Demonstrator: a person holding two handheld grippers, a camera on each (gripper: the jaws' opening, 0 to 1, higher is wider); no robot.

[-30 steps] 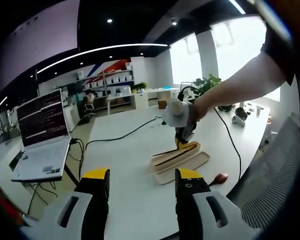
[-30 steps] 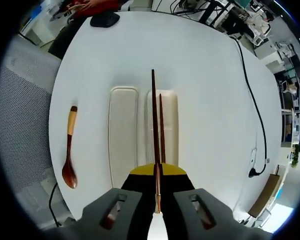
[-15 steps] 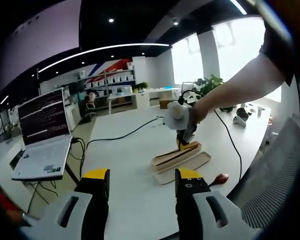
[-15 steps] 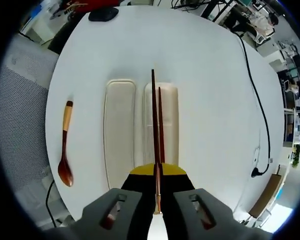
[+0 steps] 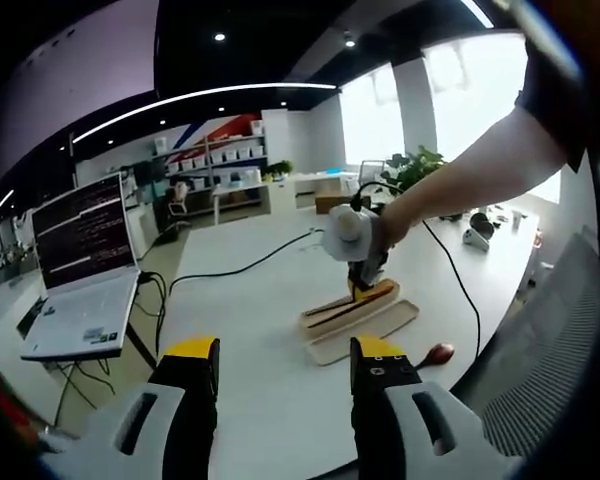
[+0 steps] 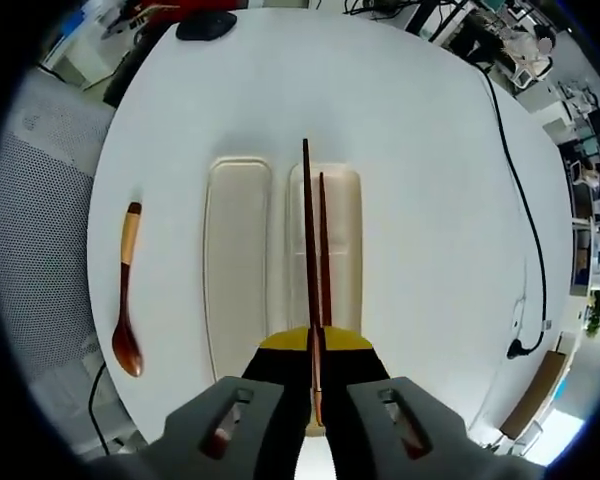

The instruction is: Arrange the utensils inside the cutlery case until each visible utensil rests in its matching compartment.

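Partly hidden between its clenched jaws, the right gripper [image 6: 313, 400] grasped a pair of slender dark-brown wooden chopsticks [image 6: 311, 250], extending forward over the right compartment of the cream, round-cornered cutlery case [image 6: 238, 260]. Left of the jaws lay a glossy brown wooden spoon [image 6: 126, 300] on the white table [image 6: 430, 200]. The left gripper [image 5: 285, 375] stood released, holding nothing.
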